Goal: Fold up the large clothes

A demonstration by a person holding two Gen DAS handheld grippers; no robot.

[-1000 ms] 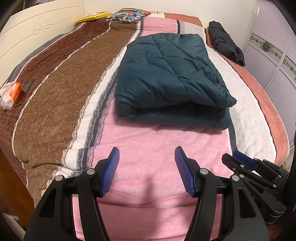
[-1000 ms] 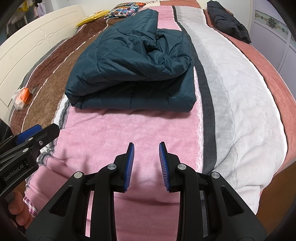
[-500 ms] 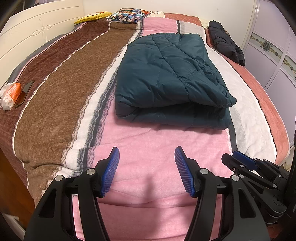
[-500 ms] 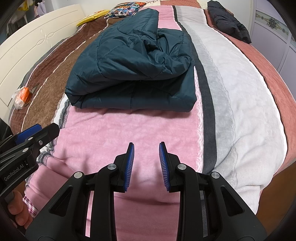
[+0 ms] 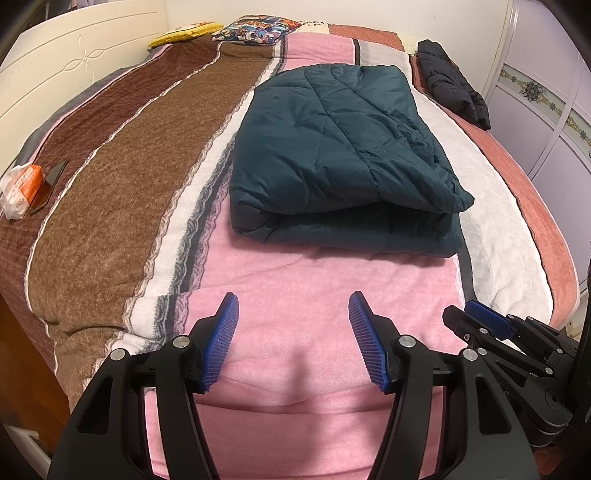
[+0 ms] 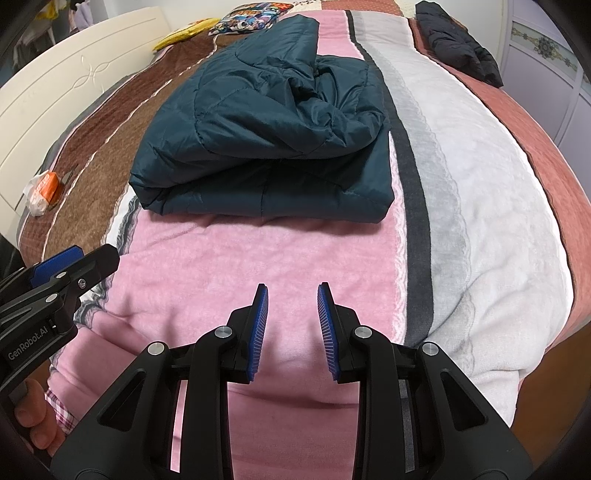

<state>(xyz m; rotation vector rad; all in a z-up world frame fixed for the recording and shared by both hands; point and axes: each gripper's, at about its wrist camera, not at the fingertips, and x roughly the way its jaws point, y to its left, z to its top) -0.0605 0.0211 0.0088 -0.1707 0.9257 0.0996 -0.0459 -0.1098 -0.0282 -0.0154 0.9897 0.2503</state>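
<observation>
A dark teal quilted jacket (image 5: 340, 155) lies folded into a thick rectangle on the striped bedspread (image 5: 122, 177), in the middle of the bed; it also shows in the right wrist view (image 6: 266, 147). My left gripper (image 5: 291, 332) is open and empty, held above the pink stripe near the bed's foot, well short of the jacket. My right gripper (image 6: 291, 321) is open with a narrower gap, empty, and also hovers over the pink stripe. Each gripper shows at the edge of the other's view.
A black garment (image 5: 454, 85) lies at the far right edge of the bed. Pillows (image 5: 255, 29) sit at the head. An orange-and-white packet (image 5: 22, 188) and a dark phone (image 5: 50, 184) lie at the left. A white bed frame (image 5: 66, 66) stands left, a lilac wardrobe (image 5: 554, 110) right.
</observation>
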